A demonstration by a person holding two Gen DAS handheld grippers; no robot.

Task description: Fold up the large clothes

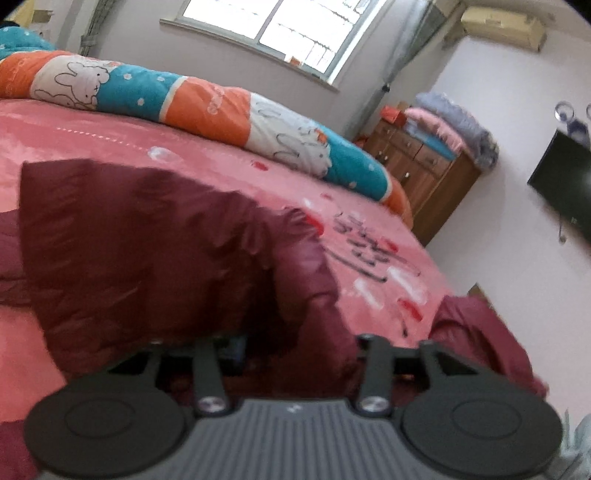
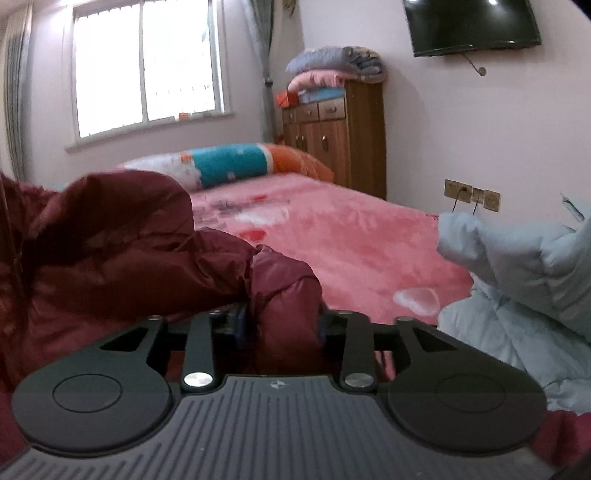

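A bedroom with pale walls and a bright window [image 2: 147,66]: a bed spread with a pink blanket [image 1: 207,155] fills most of it, and a rolled quilt [image 1: 184,96] in orange, teal and white with rabbit prints lies along its far side. Against the wall stands a wooden cabinet [image 2: 343,140], its drawers and doors shut, with folded blankets [image 2: 332,70] stacked on top — grey over pink over blue. A dark television [image 2: 469,26] hangs on the wall beside it. The maroon puffer jacket [image 1: 147,240] lies bunched on the near part of the bed, one broad panel raised and draped toward the cameras. A pale blue puffer jacket [image 2: 524,280] sits heaped at the bed's right edge, apart from the maroon one. The right gripper [image 2: 282,325] has a fat fold of the maroon jacket bulging between its fingers, jaws partly closed and pinching it. The left gripper [image 1: 295,347] is buried in the maroon cloth — the fabric hangs over the fingertips and hides them, so I cannot tell whether it is clamped or loose.
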